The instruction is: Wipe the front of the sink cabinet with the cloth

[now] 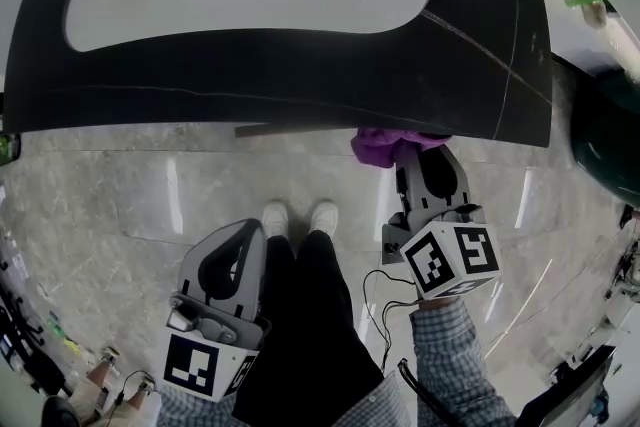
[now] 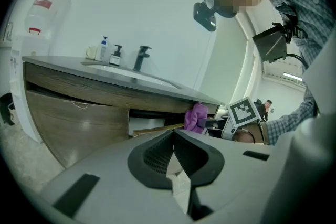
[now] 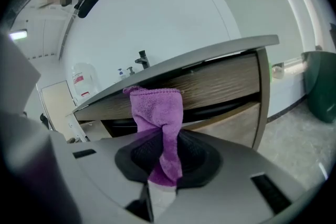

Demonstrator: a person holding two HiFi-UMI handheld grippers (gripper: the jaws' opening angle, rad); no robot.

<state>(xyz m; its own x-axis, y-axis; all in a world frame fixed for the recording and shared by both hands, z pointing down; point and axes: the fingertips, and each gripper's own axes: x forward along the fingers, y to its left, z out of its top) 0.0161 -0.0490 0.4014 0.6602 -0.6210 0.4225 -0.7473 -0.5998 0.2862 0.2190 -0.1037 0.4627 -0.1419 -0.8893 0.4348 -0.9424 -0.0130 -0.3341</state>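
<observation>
Gripper on my left hangs low beside my leg, jaws together with nothing between them; it takes no part in the work. Cabinet front runs under the counter in wood-grain panels. I can make out no wet streak or wipe mark on them, so I cannot certify any part as done. Cloth, purple, is held up at the cabinet's right part, just below the counter edge. Its top lies against the upper panel or just short of it; which, I cannot tell. Right gripper is clamped on the cloth's lower end, and the rest stands up past the jaws. Judgement: wiping is at or near its start, with the panels to the left and the lower front yet to be covered.
</observation>
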